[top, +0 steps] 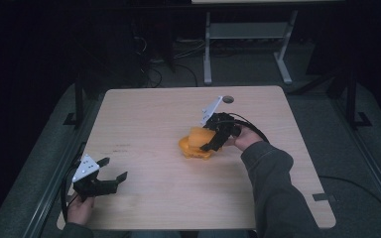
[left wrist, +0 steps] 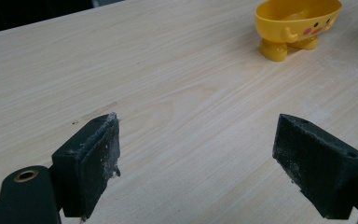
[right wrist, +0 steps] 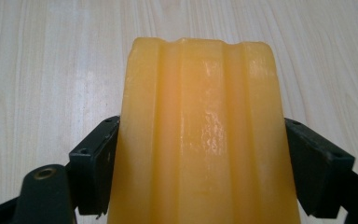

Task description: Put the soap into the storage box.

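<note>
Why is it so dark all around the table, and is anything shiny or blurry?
In the high view, light falls on the table while the floor and room behind stay dim. In the right gripper view, the orange block shows small white glare streaks. In the left gripper view, the yellow bowl looks sharp, not blurry.

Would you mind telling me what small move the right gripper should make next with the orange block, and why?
Probably lower it a little. The right gripper is shut on the orange block, which the high view shows just above the yellow footed dish, seemingly not yet settled. The left gripper is open, well away.
</note>
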The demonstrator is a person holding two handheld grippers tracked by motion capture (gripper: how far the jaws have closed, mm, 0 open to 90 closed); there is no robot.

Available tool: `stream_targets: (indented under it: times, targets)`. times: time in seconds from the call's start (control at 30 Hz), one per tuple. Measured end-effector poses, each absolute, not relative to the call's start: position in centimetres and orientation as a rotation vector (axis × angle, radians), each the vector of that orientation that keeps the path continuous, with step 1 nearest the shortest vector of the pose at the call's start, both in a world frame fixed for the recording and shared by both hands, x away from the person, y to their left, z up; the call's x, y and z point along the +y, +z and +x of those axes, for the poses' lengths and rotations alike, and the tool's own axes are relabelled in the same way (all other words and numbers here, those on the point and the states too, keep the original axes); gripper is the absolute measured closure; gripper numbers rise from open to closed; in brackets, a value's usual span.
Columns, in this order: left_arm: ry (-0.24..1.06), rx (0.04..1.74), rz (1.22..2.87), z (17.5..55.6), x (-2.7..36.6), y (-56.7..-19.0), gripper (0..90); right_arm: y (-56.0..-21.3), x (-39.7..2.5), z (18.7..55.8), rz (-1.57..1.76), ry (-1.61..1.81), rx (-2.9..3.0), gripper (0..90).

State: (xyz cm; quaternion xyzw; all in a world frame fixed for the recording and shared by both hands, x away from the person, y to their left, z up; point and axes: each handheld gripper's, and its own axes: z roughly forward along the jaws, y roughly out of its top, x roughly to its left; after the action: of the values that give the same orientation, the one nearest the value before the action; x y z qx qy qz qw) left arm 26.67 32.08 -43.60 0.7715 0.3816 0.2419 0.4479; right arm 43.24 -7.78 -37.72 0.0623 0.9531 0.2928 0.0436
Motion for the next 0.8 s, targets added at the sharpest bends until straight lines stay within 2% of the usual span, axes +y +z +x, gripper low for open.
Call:
stream_targets:
  times: [0.8]
  targets:
    - [0.603,0.942,1.910,26.6,32.1,-43.5,14.2,-38.0,-5.4,44.3,0.110,0.911,2.938,20.6]
